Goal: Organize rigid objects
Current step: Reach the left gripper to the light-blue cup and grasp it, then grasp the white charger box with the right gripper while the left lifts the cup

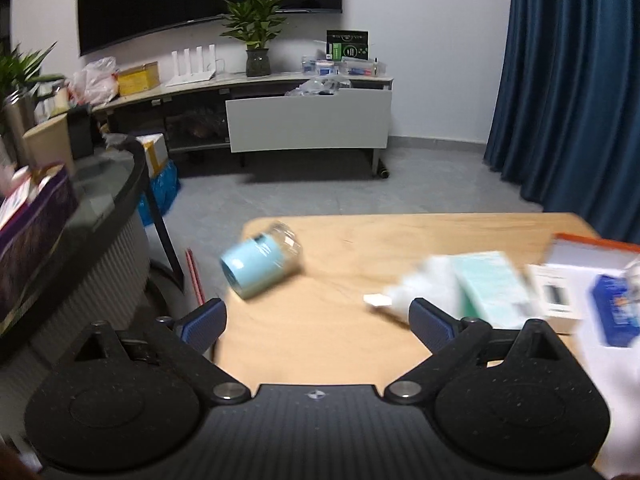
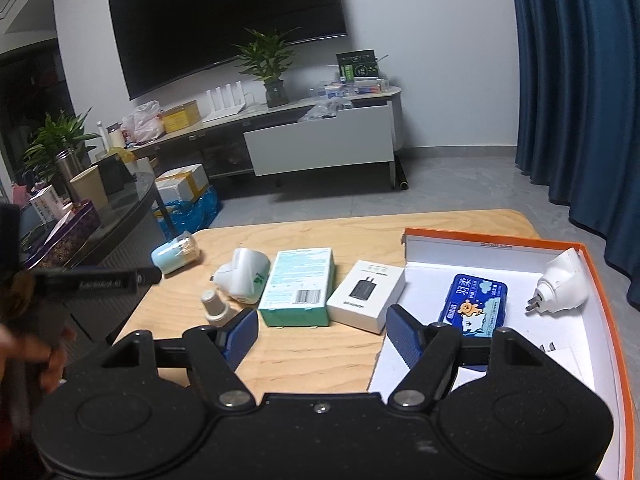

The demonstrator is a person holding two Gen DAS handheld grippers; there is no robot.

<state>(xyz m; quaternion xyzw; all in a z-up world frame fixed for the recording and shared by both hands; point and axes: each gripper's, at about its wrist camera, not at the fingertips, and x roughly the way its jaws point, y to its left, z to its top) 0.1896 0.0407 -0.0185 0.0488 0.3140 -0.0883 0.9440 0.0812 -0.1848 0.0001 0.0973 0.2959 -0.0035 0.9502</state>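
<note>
On the wooden table (image 2: pixel 320 360) lie a light-blue toothpick jar (image 2: pixel 176 257) on its side, a white plug-in device (image 2: pixel 242 278), a small white bottle (image 2: pixel 215 307), a teal box (image 2: pixel 298 286) and a white charger box (image 2: pixel 366 295). An orange-rimmed white box (image 2: pixel 600 320) holds a blue case (image 2: pixel 474 306) and a white plug adapter (image 2: pixel 564 288). My right gripper (image 2: pixel 322 334) is open and empty above the table's near edge. My left gripper (image 1: pixel 318 320) is open and empty, with the jar (image 1: pixel 260 260) ahead to its left. The left wrist view is blurred.
A dark round glass table (image 2: pixel 120 208) with boxes and cups stands to the left. A TV stand (image 2: pixel 320 136) with an open drawer and a plant is at the back wall. Blue curtains (image 2: pixel 580 100) hang on the right. Grey floor lies between.
</note>
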